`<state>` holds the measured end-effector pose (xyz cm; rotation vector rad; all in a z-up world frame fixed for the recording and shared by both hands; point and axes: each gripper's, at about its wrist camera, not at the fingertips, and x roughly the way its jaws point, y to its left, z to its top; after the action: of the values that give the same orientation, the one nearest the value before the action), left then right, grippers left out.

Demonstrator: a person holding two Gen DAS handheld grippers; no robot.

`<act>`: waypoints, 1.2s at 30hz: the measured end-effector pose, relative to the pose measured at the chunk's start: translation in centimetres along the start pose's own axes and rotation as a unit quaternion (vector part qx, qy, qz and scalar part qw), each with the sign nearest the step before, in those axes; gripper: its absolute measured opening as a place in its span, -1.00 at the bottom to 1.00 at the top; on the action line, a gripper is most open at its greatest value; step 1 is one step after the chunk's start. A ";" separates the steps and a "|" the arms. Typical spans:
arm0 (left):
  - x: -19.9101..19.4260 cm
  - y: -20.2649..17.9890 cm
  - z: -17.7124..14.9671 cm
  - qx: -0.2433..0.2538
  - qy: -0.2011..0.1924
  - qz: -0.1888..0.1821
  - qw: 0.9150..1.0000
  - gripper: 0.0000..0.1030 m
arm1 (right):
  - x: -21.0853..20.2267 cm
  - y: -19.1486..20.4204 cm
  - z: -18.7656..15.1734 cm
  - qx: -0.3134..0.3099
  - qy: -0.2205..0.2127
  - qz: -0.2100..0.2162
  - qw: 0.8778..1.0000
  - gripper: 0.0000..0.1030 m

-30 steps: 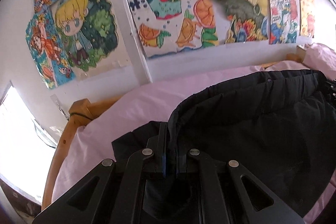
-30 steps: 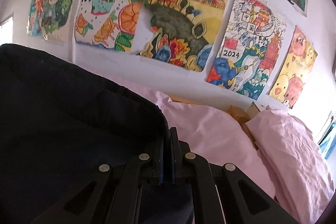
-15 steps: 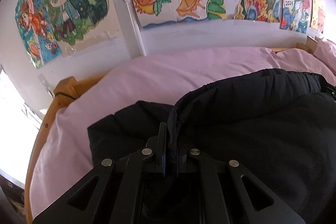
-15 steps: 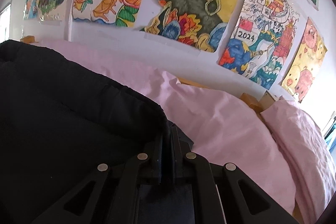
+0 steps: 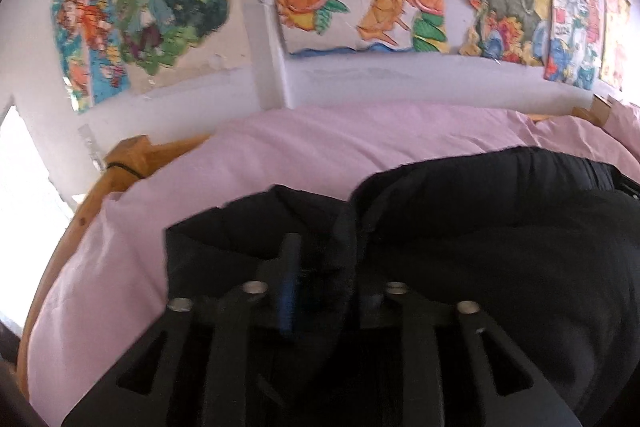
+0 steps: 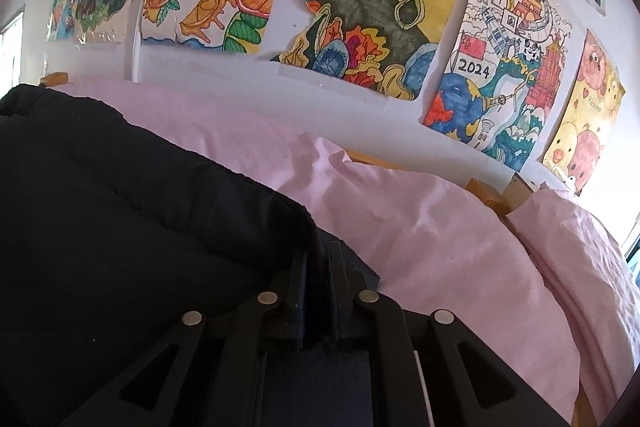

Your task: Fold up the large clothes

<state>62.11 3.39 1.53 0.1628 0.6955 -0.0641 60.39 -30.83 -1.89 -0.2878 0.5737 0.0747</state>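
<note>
A large black padded garment (image 5: pixel 500 247) lies on a pink bed sheet (image 5: pixel 320 147); it also fills the left of the right wrist view (image 6: pixel 120 207). My left gripper (image 5: pixel 320 255) has its jaws parted around a fold of the black fabric; one finger (image 5: pixel 290 267) shows, the other is hidden by cloth. My right gripper (image 6: pixel 318 263) is shut on the garment's edge, low over the bed.
A white wall with colourful drawings (image 6: pixel 360 7) stands just behind the bed. A wooden bed rail (image 5: pixel 120 167) runs at the left. A pink pillow (image 6: pixel 580 267) lies at the right. A bright window (image 5: pixel 24 187) is at the far left.
Both grippers have come down and forward toward the bed with the black garment. The left jaws have parted from shut.
</note>
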 end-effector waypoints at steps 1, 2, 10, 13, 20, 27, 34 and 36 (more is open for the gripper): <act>-0.3 0.2 0.1 -0.008 -0.004 0.014 1.000 -0.06 | -0.1 -0.1 0.0 0.001 -0.003 -0.002 1.000 -0.66; -0.7 0.7 0.1 -0.022 -0.012 0.028 0.999 0.39 | -0.3 -0.2 0.0 0.003 -0.006 -0.005 1.000 -0.51; -2.5 4.4 -0.6 -0.112 -0.038 0.027 0.993 0.66 | -1.5 -4.2 0.1 0.084 -0.025 0.004 0.996 0.44; -3.9 4.4 -0.9 -0.112 -0.049 0.026 0.992 0.66 | -2.6 -5.6 0.2 0.110 -0.043 0.009 0.993 0.62; -8.1 0.3 -3.9 -0.039 -0.098 -0.001 0.994 0.73 | -6.7 -6.3 -0.9 0.138 -0.057 0.067 0.987 0.99; -7.2 -6.4 -4.3 0.020 -0.082 -0.052 0.995 0.88 | -8.1 0.0 -2.3 0.073 -0.055 0.120 0.988 1.00; -1.8 -6.0 -1.9 -0.001 -0.057 0.028 0.998 0.93 | -5.2 2.4 -1.0 0.043 -0.078 0.082 0.993 1.00; -0.1 -5.2 -1.8 -0.012 -0.039 0.026 0.999 0.98 | -4.1 2.7 -0.5 0.040 -0.079 0.070 0.994 1.00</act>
<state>60.30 -1.45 -0.42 0.1540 0.6136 -0.0110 56.28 -28.37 -0.68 -0.1609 0.4378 0.2078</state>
